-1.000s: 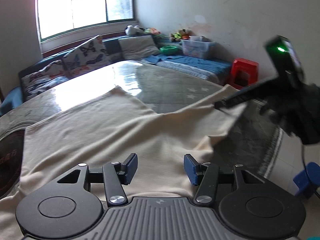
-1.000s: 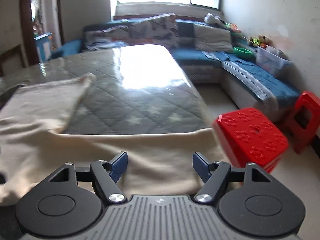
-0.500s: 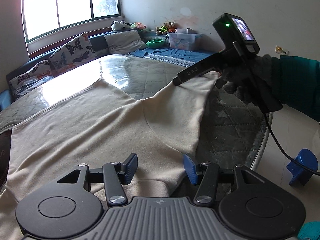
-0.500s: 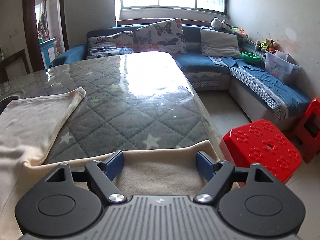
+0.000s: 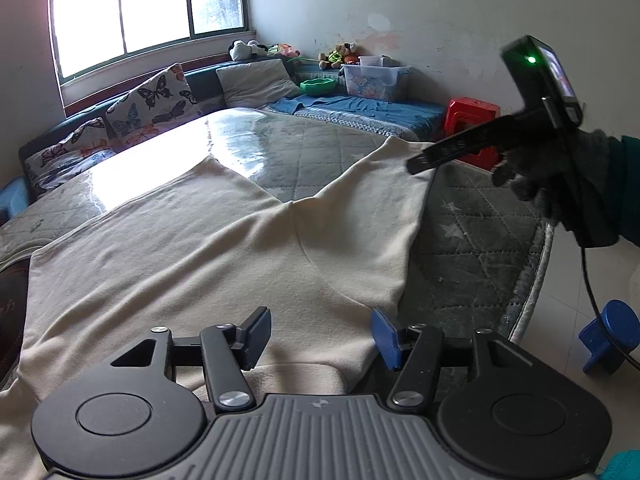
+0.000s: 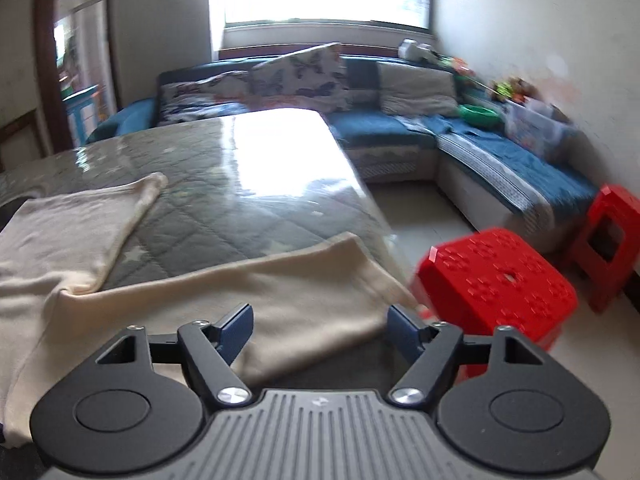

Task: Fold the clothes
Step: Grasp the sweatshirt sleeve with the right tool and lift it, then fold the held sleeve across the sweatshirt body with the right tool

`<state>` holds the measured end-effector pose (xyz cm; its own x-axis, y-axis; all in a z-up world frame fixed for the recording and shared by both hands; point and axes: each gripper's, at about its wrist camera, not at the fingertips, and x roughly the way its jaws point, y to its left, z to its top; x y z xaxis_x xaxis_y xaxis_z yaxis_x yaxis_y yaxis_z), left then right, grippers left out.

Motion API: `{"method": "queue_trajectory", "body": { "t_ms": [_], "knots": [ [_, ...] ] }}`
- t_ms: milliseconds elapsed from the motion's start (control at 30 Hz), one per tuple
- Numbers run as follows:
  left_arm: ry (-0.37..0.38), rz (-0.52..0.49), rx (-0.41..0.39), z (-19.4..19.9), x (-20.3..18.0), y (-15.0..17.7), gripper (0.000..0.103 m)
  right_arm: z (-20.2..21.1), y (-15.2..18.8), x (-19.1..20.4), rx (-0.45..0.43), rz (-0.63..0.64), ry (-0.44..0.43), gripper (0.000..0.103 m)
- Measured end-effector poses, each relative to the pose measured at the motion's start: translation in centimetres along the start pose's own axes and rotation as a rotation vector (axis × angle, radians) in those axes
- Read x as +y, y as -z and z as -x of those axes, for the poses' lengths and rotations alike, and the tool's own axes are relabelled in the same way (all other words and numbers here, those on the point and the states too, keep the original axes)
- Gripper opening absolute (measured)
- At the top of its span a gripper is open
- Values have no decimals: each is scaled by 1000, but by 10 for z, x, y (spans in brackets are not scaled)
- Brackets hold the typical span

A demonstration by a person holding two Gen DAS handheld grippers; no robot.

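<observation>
Garment: the cream garment [image 5: 208, 248] is lying spread across the grey quilted counter [image 5: 472, 240], one sleeve reaching right toward the counter's edge.
Left gripper [image 5: 320, 332]: its jaws are opening, spread over the near hem, pads pressing nothing.
Right gripper [image 6: 318, 326]: its jaws are closing over the right sleeve, still spread, the pads not pinching it.
Beyond: a red stool [image 6: 500, 280] is standing right of the counter.
</observation>
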<state>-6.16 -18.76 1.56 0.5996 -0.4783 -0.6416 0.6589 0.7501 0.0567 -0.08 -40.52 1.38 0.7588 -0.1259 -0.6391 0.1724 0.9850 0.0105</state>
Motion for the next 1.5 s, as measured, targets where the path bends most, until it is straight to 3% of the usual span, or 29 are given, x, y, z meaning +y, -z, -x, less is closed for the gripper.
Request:
{"method": "queue_trajectory", "body": {
  "t_ms": [267,367,533,633,900,1167,1500],
  "knots": [
    [-26,11,-6,1,2,-4,65,-8,-2,-25,0,-93,21,59],
    [-38,17,-16,4,4,-7,67,-12,-4,-24,-9,-90,36,48],
    [-63,33,-28,7,11,-12,68,-14,-5,-23,-28,-82,64,14],
    [-70,36,-19,4,13,-12,68,-8,-7,-24,-50,-77,57,8],
    [-58,5,10,-12,0,-8,68,9,-16,-24,-109,-51,45,6],
    [-72,32,-15,0,11,-9,70,41,-32,-11,-174,-17,6,5],
    [-144,122,-69,31,44,4,71,117,-72,71,-312,209,-137,5]
  ]
}}
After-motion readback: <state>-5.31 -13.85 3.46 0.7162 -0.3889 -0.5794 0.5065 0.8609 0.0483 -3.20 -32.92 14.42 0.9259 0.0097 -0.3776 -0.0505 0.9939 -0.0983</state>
